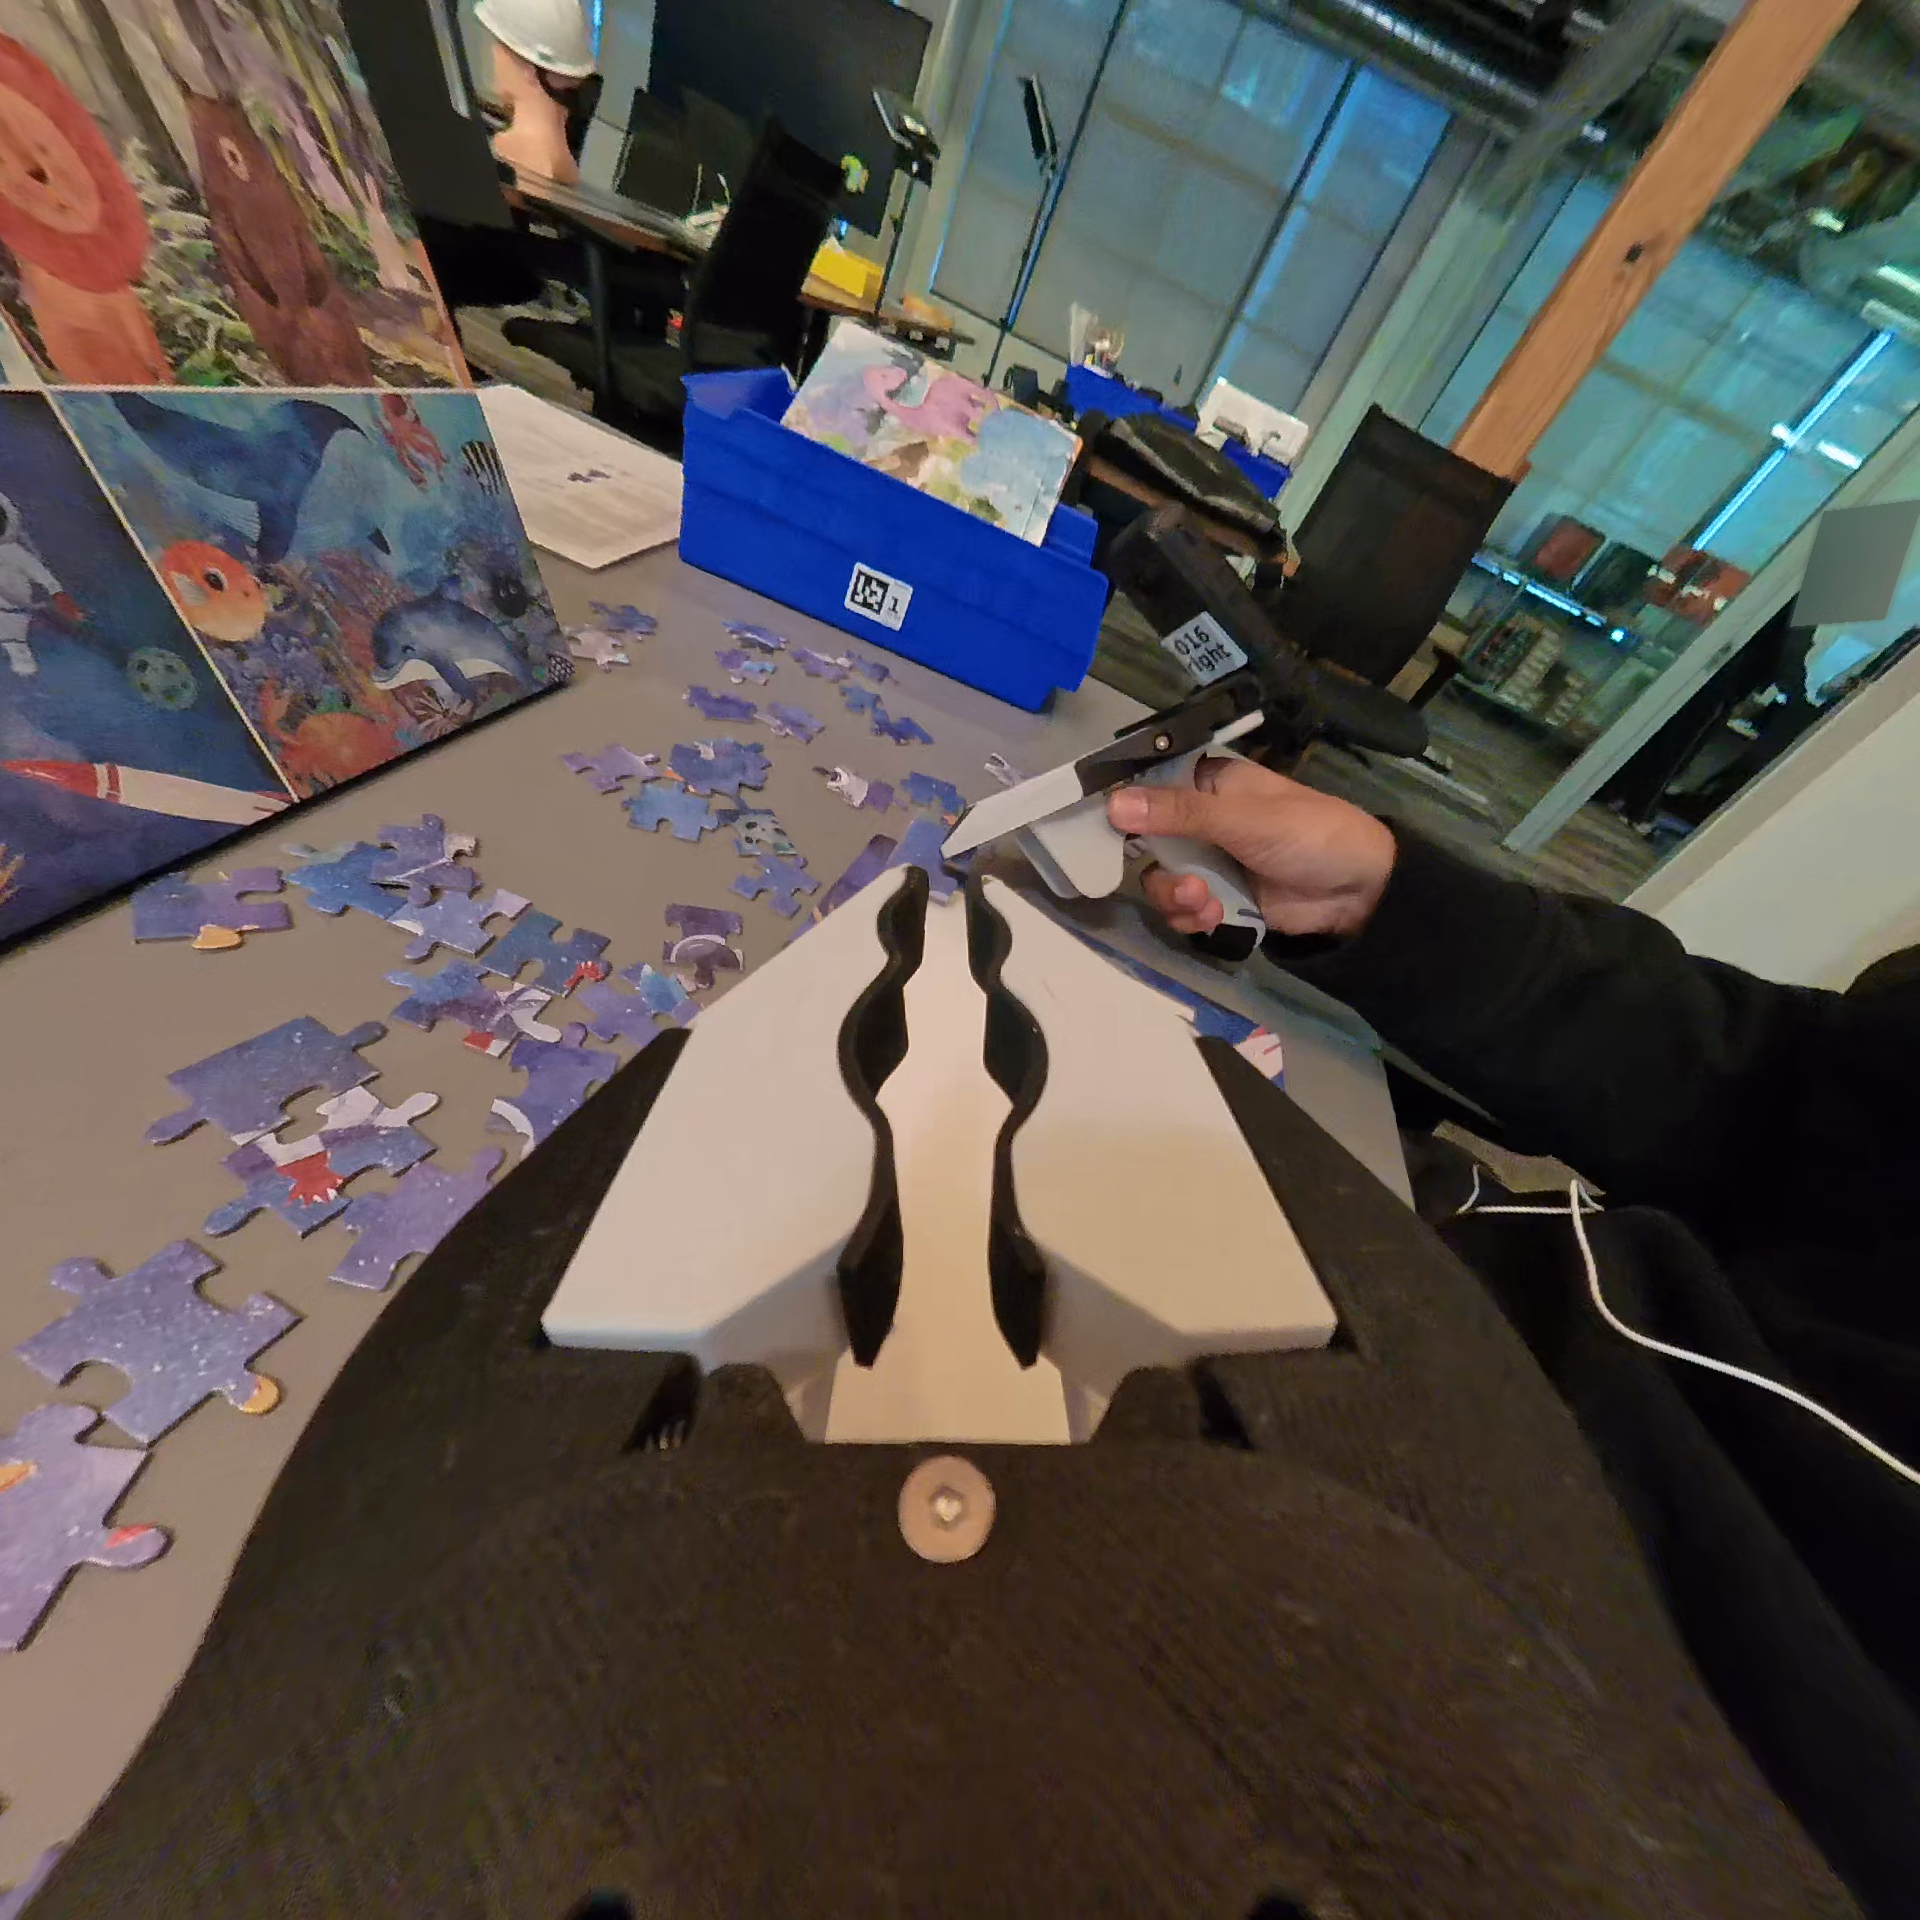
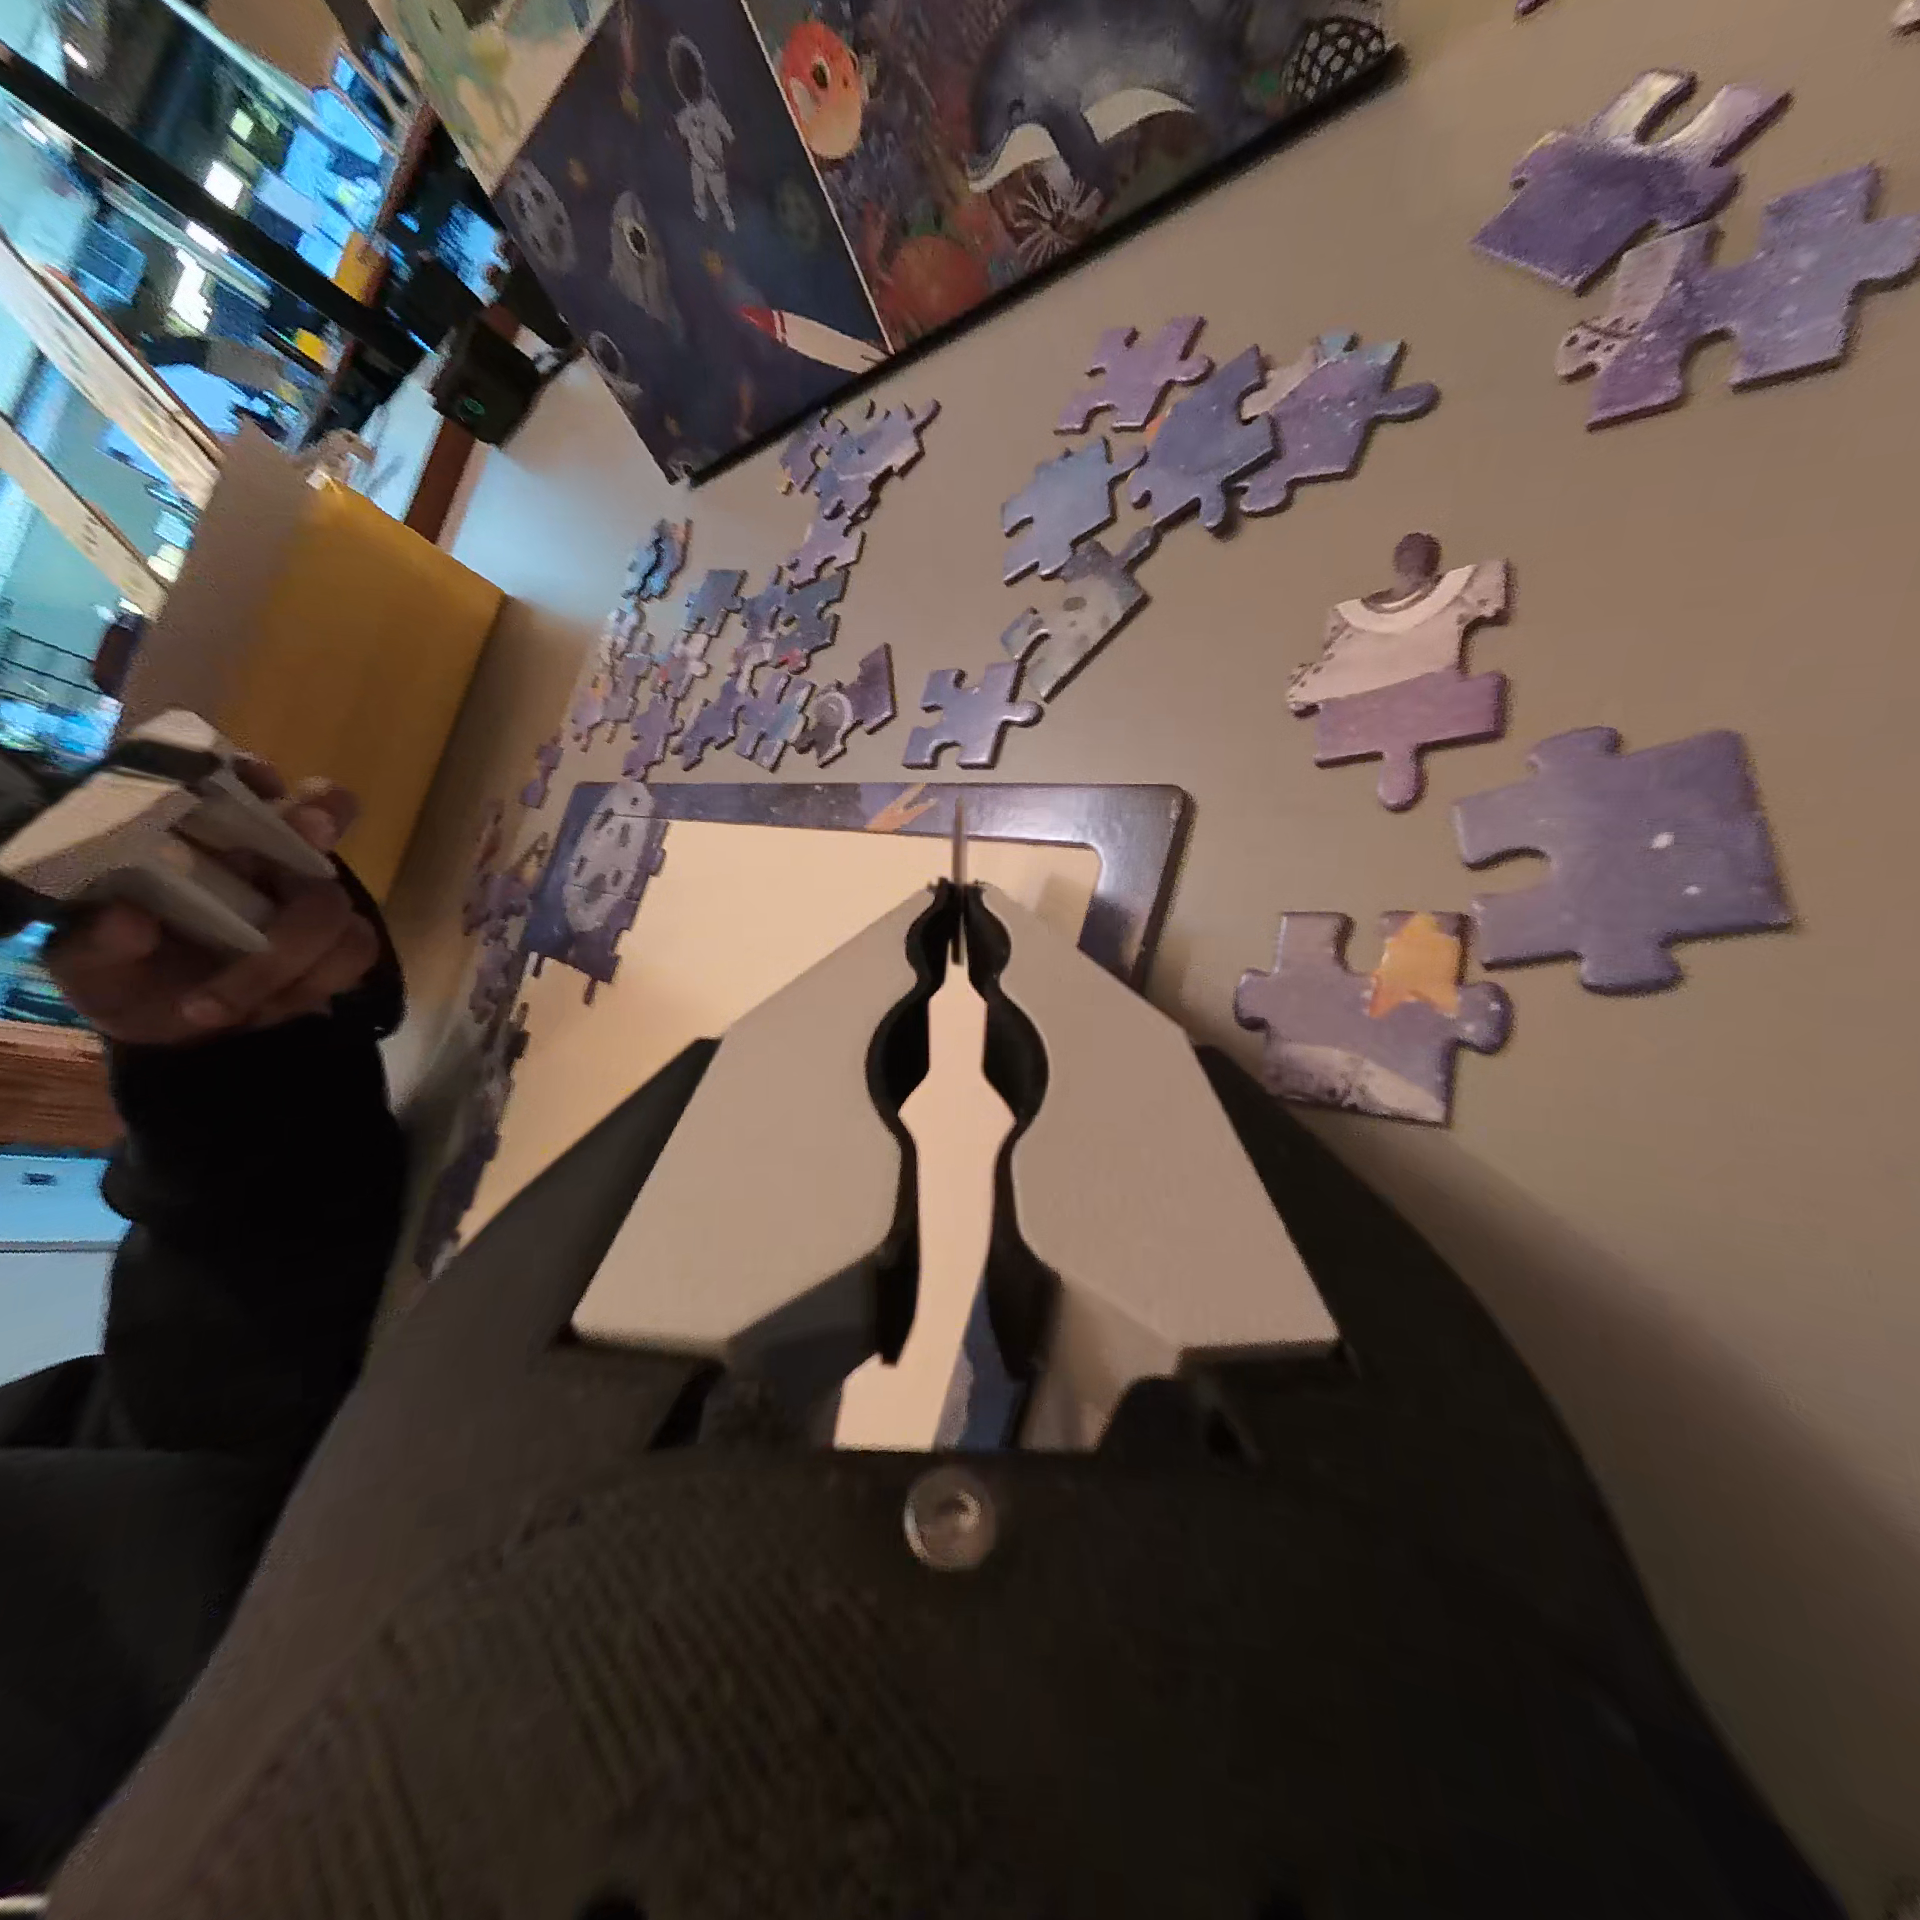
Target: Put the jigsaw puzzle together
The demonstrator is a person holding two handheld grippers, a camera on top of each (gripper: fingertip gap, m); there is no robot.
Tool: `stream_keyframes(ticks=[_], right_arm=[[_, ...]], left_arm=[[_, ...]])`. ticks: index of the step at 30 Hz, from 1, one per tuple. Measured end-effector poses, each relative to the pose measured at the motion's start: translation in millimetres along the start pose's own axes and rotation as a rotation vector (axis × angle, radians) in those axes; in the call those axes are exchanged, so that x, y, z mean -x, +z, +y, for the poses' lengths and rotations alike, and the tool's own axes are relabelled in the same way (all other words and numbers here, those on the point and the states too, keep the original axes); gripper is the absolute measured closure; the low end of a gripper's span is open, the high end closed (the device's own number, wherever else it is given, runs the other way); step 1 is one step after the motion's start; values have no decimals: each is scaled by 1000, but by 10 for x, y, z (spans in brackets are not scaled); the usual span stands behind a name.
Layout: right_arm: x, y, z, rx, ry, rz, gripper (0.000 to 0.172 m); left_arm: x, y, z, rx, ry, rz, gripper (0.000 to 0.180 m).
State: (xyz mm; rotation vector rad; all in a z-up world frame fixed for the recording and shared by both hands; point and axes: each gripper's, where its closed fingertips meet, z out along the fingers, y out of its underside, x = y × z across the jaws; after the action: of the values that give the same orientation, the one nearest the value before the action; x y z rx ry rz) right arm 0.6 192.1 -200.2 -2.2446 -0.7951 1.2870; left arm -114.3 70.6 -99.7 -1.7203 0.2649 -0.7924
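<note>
Left wrist view | left hand-held gripper (image 1: 943, 883) apart | right hand-held gripper (image 2: 957, 896) clamps puzzle piece (image 2: 961, 836) | blue bin (image 1: 883, 540) labelled

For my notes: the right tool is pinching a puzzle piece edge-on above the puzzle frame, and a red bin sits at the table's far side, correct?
Nearly: the bin is blue, as the left wrist view shows. The right tool does pinch a piece edge-on above the frame.

The right gripper (image 2: 958, 891) has its jaws pinched together, tilted down toward ten o'clock in a bare hand (image 1: 1262, 857). The left gripper (image 1: 948, 883) points to twelve, its jaws slightly parted.
</note>
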Motion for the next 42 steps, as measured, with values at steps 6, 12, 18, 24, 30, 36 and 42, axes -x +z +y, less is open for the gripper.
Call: stream_keyframes(ticks=[6,12,18,24,30,36,42], right_arm=[[-164,-37,0,28,-135,156,144],[-185,-106,46,79,-266,213,142],[-170,-68,132,127,-344,256,140],[-141,-86,132,159,-446,318,144],[-73,-47,173,195,-502,321,144],[-83,-58,101,157,-542,347,139],[-95,-18,173,178,-553,318,133]], left_arm=[[46,-8,2,-2,-18,-14,175],[81,-30,-26,-20,-30,-26,177],[104,-8,20,6,-15,-48,177],[111,-2,33,14,-10,-54,177],[110,4,42,20,-7,-55,177],[112,8,53,26,-4,-59,177],[117,15,63,31,-1,-63,176]])
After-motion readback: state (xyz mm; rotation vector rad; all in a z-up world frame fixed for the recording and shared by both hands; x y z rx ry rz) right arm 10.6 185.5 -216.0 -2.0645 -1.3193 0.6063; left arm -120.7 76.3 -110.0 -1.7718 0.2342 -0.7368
